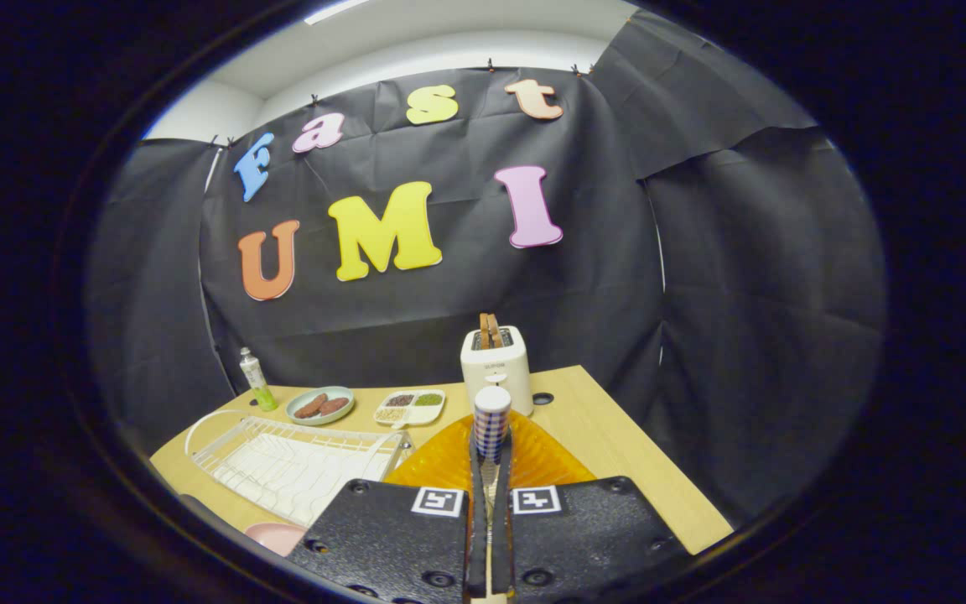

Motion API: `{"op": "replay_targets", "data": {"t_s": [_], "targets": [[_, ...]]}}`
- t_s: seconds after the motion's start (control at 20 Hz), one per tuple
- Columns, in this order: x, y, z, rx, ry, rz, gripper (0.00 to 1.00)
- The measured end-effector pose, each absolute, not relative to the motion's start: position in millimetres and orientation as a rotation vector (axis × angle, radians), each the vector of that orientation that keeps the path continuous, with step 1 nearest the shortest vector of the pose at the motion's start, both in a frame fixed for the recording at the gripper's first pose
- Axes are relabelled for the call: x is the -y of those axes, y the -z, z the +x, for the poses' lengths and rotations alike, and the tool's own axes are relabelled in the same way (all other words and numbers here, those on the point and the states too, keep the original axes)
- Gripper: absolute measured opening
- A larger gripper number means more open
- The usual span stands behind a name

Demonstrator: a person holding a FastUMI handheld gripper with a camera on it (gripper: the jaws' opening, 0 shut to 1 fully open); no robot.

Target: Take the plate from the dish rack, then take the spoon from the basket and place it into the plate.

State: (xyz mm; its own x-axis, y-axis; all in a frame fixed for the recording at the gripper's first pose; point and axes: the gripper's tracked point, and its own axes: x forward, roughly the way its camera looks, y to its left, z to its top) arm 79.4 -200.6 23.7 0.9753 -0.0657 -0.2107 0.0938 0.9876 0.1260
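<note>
My gripper [490,453] is shut on the spoon [491,419]. Its blue-and-white checked handle with a white end stands up from between the fingertips, and a thin pale shaft runs down between the jaws. Below and just beyond the fingers lies the ribbed orange basket [437,460]. An empty white wire dish rack [298,461] stands to the left of the basket. The rim of the pink plate [277,537] shows on the table, close in front of the rack and beside the left finger; most of it is hidden.
On the wooden table [617,445], a white toaster [495,369] with bread in its slots stands beyond the basket. Left of it sit a white divided dish [410,407], a green plate with sausages [320,405] and a green-and-white bottle [257,379]. The table's right edge is near.
</note>
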Motion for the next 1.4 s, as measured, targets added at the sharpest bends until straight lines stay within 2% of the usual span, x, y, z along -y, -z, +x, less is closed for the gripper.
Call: {"op": "replay_targets", "data": {"t_s": [0.4, 0.95, 1.4], "targets": [[116, -49, 10, -0.151, -0.007, 0.172, 0.08], [-17, 43, -19, -0.272, -0.097, 0.08, 0.08], [-54, 99, -13, -0.365, -0.109, 0.192, 0.08]]}}
